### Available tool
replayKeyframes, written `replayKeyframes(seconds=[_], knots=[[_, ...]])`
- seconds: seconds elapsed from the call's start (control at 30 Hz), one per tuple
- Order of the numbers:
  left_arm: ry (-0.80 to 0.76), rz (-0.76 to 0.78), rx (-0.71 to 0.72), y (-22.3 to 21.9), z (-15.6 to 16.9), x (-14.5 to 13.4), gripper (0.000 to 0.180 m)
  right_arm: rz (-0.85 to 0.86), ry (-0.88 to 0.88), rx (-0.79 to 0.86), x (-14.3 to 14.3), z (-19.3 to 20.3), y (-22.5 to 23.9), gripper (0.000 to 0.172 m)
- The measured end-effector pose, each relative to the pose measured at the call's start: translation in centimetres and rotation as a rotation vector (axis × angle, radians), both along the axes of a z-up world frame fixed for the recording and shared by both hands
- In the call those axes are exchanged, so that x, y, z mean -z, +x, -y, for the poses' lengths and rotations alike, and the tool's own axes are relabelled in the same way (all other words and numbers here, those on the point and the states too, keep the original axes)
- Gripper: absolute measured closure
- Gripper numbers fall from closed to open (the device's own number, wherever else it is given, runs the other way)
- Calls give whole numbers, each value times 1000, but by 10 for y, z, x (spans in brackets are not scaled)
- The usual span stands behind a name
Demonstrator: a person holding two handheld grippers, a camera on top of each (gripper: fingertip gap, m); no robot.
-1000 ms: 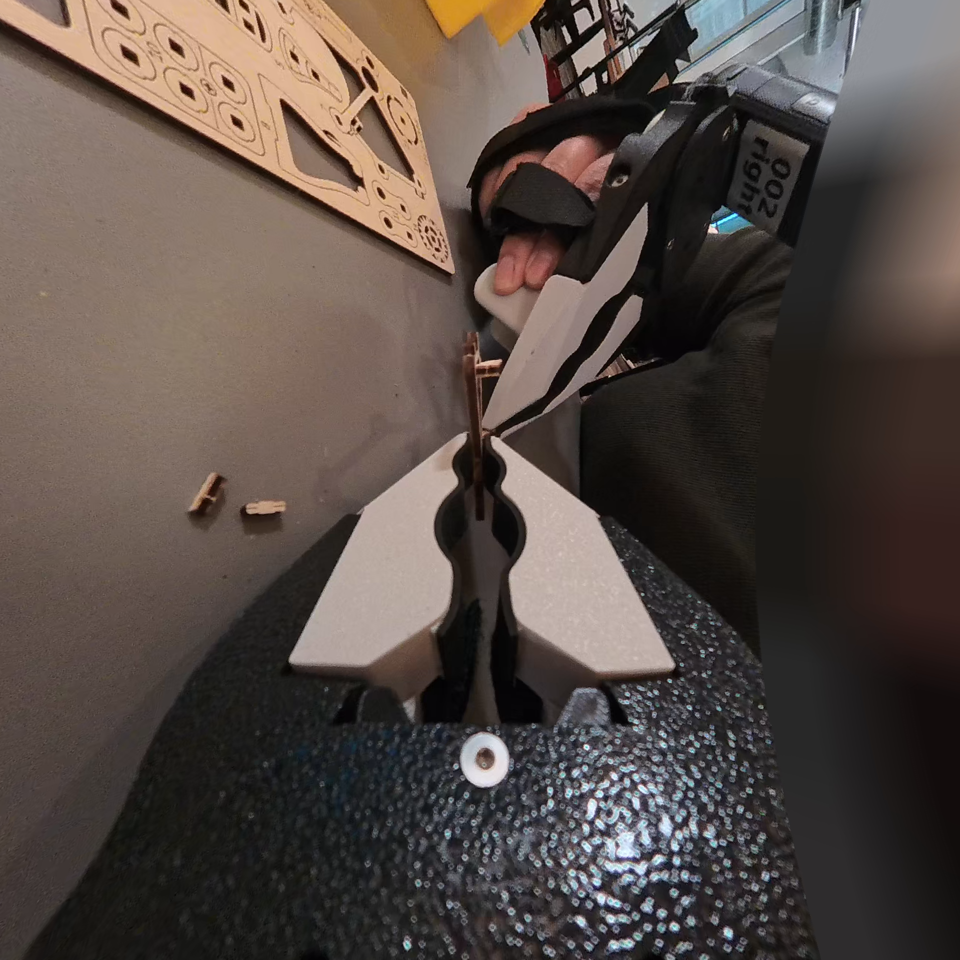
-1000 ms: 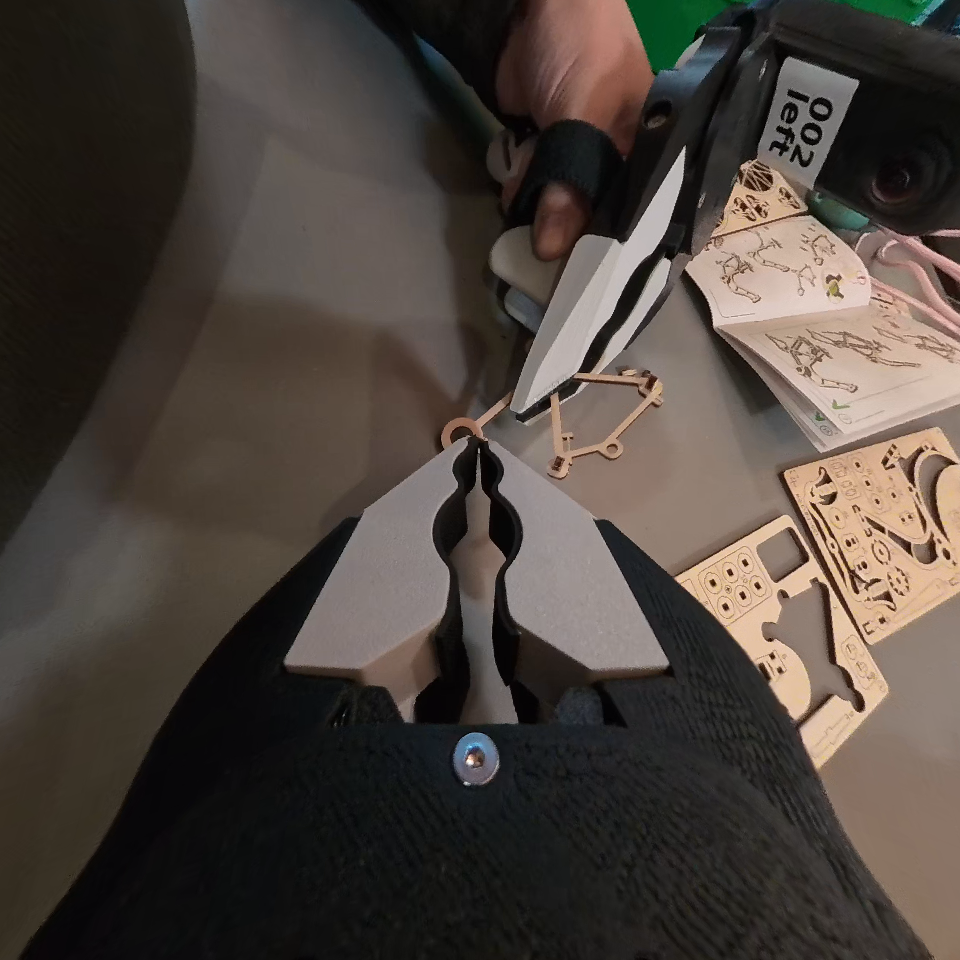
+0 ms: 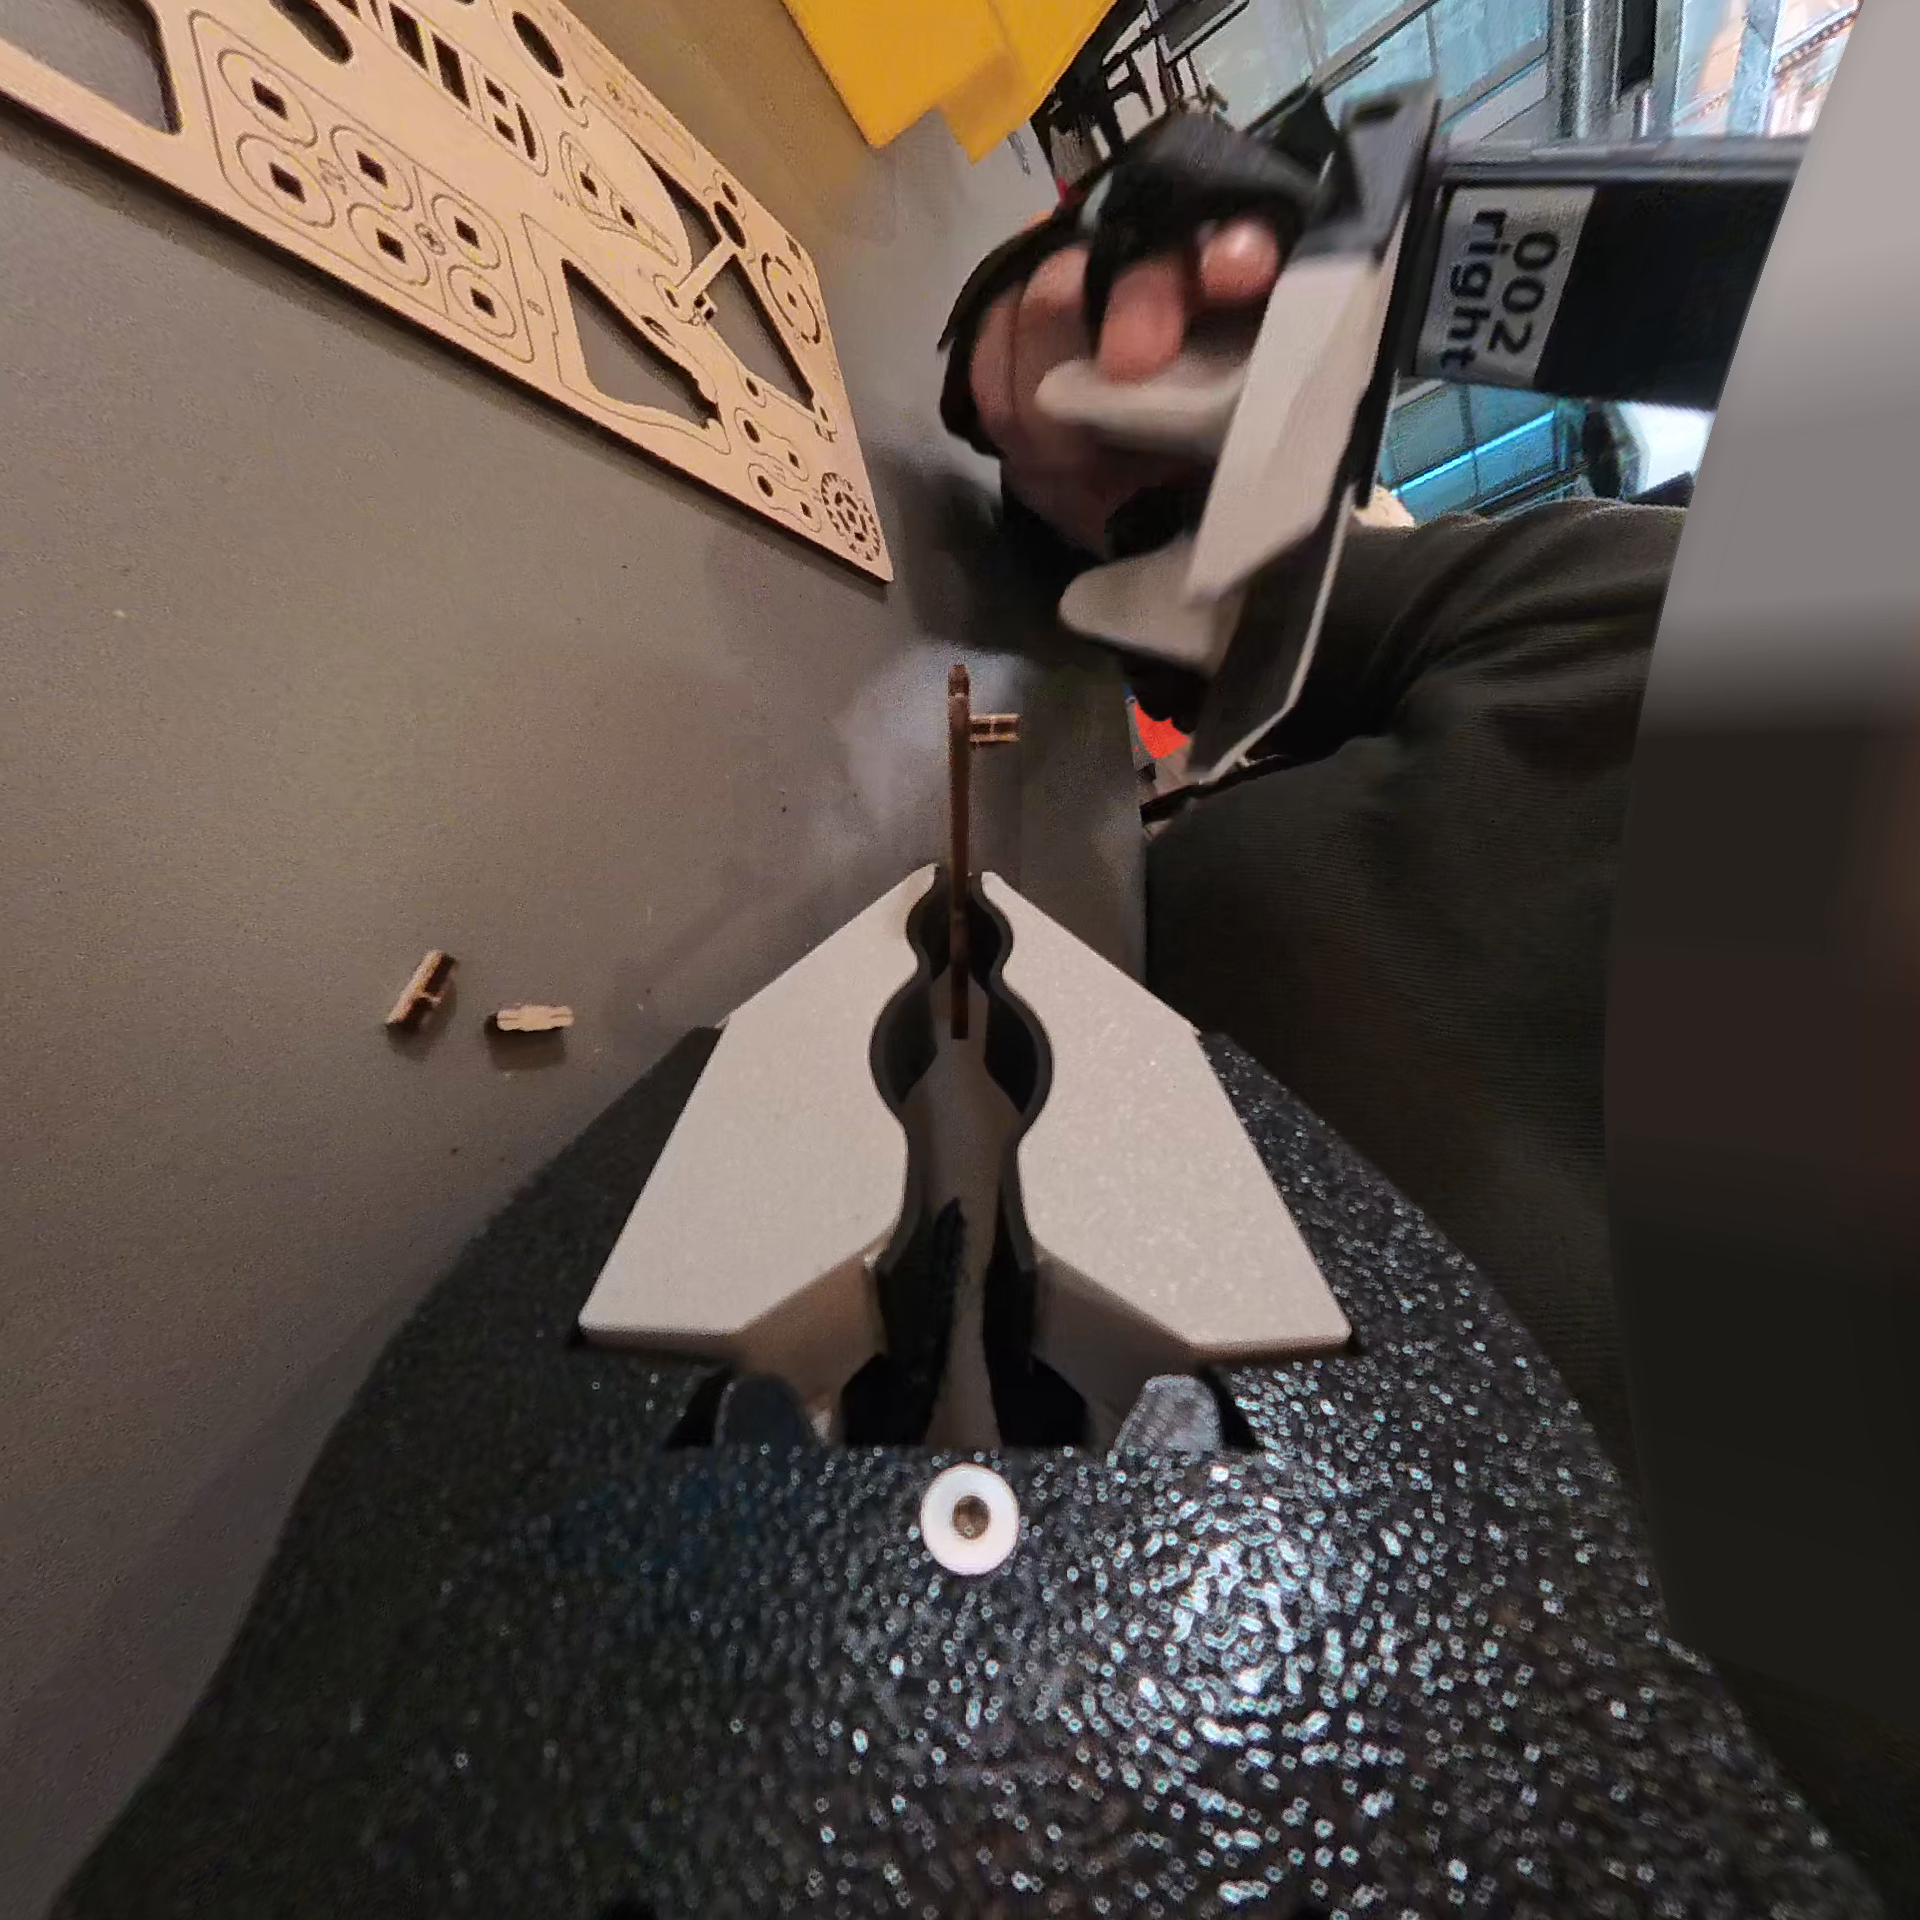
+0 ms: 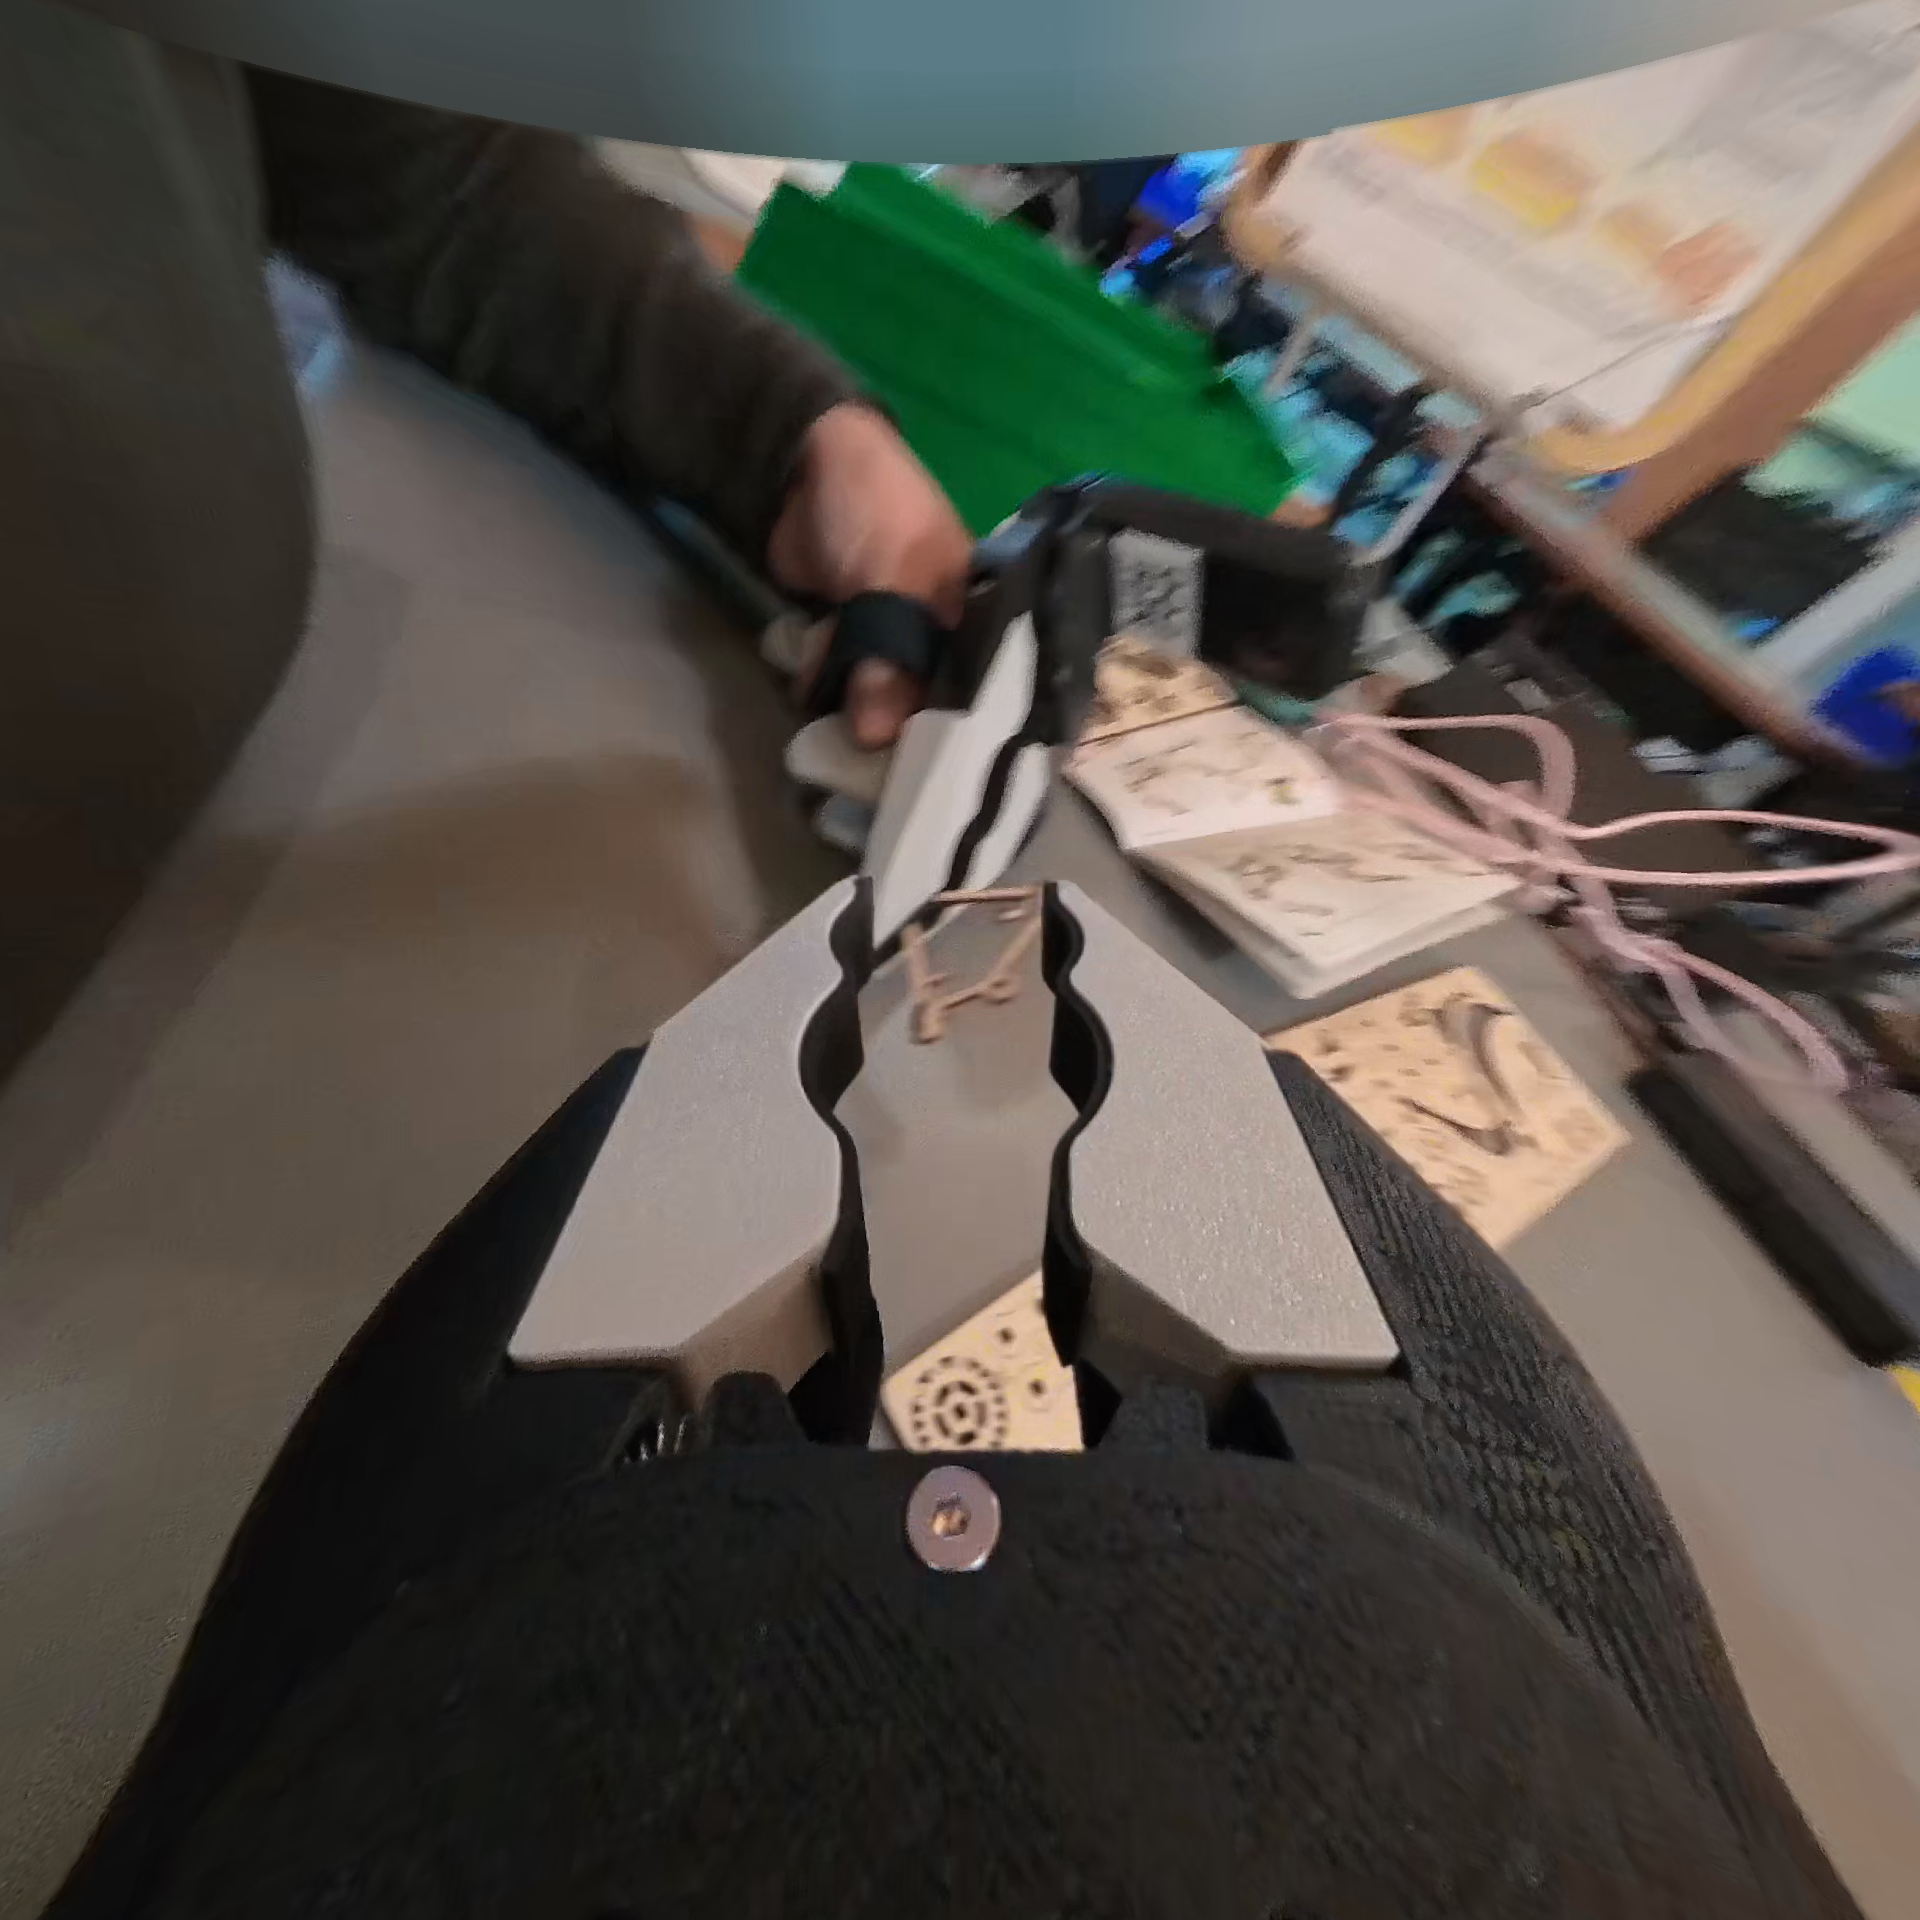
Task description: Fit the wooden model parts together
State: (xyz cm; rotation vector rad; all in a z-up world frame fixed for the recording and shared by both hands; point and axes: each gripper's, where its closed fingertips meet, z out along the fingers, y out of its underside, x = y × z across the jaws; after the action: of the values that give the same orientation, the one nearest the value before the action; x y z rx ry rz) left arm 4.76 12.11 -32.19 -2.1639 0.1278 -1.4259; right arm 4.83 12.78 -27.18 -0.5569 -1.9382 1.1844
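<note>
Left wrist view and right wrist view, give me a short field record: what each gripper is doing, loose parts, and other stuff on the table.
left gripper: jaws shut on a thin wooden frame, held edge-on
right gripper: jaws open, empty, raised off the table
loose parts: two small wooden pins on the grey table
sheets: punched wooden sheet
booklet: open beside pink cables

Both grippers: black textured housing, two pale grey wedge fingers w/ wavy black inner pads. Left gripper (image 3: 958, 883) has a white washer round a centre screw (image 3: 969, 1520); right gripper (image 4: 951, 894) a bare silver hex screw (image 4: 953, 1518). Each body carries a white label w/ black print. Black strap (image 4: 878, 634) over left-hand finger, black glove strap (image 3: 1174, 182) on right hand. Dark olive sleeves (image 4: 582, 301).
</note>
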Motion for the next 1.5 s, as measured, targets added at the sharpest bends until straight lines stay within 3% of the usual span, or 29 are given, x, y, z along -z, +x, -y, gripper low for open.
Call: replayKeyframes(seconds=[0.1,0.2,0.3,0.47,0.63,1.1,1.5], knots=[[14,-15,-13,-1,-1,0,180,-133,-70,147,-29,-24,-7,140],[42,-34,-30,-3,-3,-1,180,-169,-129,259,-40,-42,-11,139],[49,-35,-27,-2,-3,-2,180,-87,-134,401,-30,-66,-20,142],[122,-74,-51,-3,-6,-6,180,114,-125,673,-3,-107,-27,172],[224,-163,-74,0,-11,-10,180,225,-20,848,10,-128,-19,172],[242,-262,-103,-5,-13,-3,180,361,-52,951,15,-109,-31,172],[234,-327,-109,-7,-12,0,179,380,-92,862,17,-80,-42,172]])
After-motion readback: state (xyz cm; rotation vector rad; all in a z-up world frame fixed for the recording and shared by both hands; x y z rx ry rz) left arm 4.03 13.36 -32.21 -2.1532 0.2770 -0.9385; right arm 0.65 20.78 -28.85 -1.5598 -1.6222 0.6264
